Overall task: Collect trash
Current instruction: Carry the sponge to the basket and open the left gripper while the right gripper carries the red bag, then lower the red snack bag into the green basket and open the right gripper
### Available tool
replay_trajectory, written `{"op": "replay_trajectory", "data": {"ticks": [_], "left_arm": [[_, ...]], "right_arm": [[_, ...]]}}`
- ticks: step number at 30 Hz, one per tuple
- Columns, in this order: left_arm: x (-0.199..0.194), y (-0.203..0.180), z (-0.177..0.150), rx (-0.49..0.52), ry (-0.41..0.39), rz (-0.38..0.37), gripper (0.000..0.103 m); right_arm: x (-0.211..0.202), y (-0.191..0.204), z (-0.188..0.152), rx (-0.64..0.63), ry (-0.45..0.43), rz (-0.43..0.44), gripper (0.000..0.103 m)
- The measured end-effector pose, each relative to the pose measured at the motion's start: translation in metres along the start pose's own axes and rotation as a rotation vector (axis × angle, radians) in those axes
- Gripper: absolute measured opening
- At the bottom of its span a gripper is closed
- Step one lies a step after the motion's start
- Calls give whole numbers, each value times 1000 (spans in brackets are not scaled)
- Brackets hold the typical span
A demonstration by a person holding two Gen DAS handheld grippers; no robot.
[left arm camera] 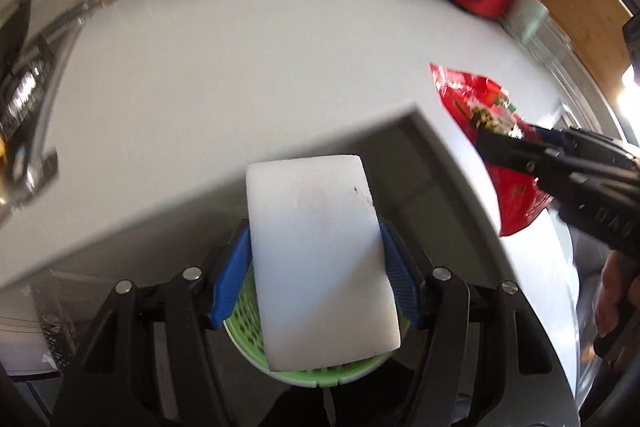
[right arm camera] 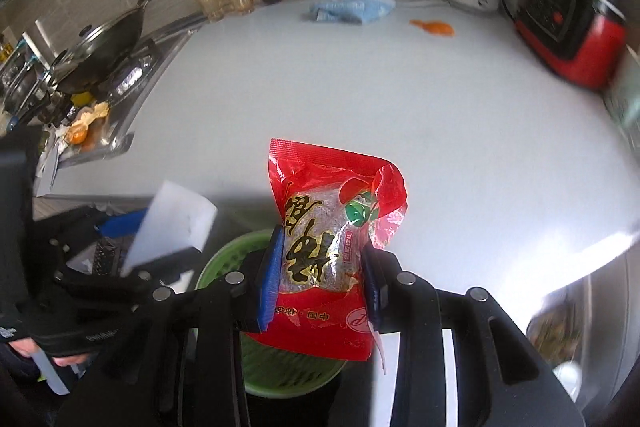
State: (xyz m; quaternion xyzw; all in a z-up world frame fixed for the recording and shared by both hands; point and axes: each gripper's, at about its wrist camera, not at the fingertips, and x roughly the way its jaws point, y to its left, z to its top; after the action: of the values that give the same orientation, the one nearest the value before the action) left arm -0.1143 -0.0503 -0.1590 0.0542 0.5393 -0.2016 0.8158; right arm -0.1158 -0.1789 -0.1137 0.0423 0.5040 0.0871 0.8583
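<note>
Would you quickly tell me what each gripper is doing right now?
Left gripper: shut on the white block.
Right gripper: shut on the red packet.

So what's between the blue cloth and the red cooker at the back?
Only an orange scrap on bare counter, clearest in the right wrist view.

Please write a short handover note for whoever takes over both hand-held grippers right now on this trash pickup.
Left hand-held gripper: shut on a white foam block, held over the green basket below the counter edge.
Right hand-held gripper: shut on a red snack wrapper, also above the basket.
Done: both pieces are picked up off the white counter.
Left: drop both into the basket. An orange scrap and a blue cloth lie near the back wall; the scrap probably needs collecting next.
</note>
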Motion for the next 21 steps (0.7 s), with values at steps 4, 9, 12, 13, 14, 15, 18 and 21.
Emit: {"op": "replay_trajectory", "data": {"ticks": [4, 9, 12, 13, 14, 15, 18, 21], "left_arm": [[19, 5, -34, 23, 48, -37, 61], [38, 5, -54, 52, 82, -61, 62], [40, 4, -59, 63, 76, -61, 65], [39, 4, -60, 64, 75, -64, 67], [36, 4, -60, 66, 71, -70, 72], [34, 4, -60, 68, 64, -67, 76], [23, 2, -60, 74, 38, -61, 78], [13, 4, -57, 60, 22, -56, 79]], "right_arm": [[-10, 13, -33, 46, 5, -14, 35], [-19, 22, -56, 76, 7, -39, 35], [-23, 24, -65, 85, 8, -54, 35], [-24, 24, -67, 90, 7, -59, 35], [-26, 23, -70, 96, 7, -64, 35], [-27, 23, -72, 99, 7, -67, 35], [-30, 23, -77, 113, 3, -75, 35], [-31, 25, -80, 114, 2, -76, 36]]}}
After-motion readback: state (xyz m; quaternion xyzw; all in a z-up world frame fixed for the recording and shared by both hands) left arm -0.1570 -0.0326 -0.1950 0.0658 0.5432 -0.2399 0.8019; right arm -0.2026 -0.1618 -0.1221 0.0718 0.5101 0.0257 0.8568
